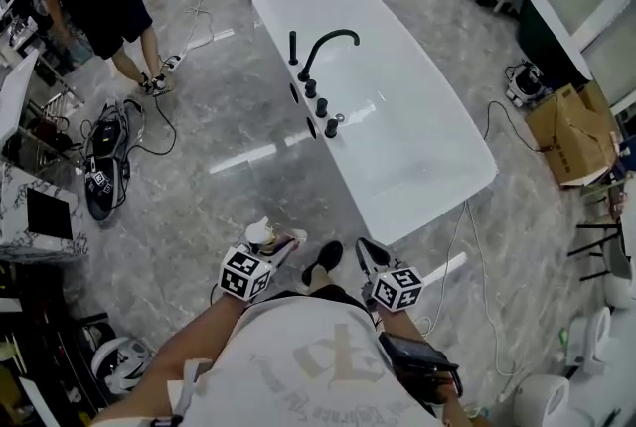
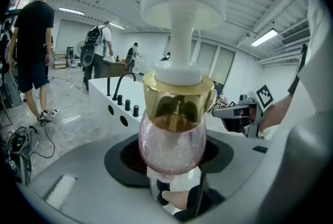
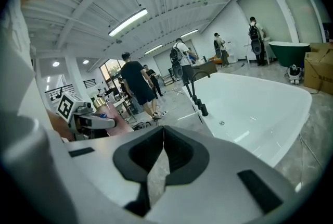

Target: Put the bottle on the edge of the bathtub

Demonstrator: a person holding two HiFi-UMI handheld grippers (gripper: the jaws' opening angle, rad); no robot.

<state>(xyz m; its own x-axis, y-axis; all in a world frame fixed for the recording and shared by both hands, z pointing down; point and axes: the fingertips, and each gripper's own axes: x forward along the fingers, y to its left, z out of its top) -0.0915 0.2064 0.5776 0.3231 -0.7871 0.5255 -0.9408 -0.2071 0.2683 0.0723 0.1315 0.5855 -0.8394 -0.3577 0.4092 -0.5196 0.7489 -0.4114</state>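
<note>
The pink bottle [image 2: 171, 147], with its gold collar and white pump cap, is clamped between the jaws of the left gripper [image 1: 281, 242]. It is held above the floor, short of the white bathtub [image 1: 427, 132]. Beside it, the right gripper [image 3: 163, 139] is clenched on nothing.

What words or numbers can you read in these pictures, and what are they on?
No text here is clear enough to quote.
Shirt: curly print, too blurred to read.
Left cube and right cube: black-and-white square patterns, no letters or numbers.
Bottle: no words show on it.
Box: too small to tell any print.
</note>
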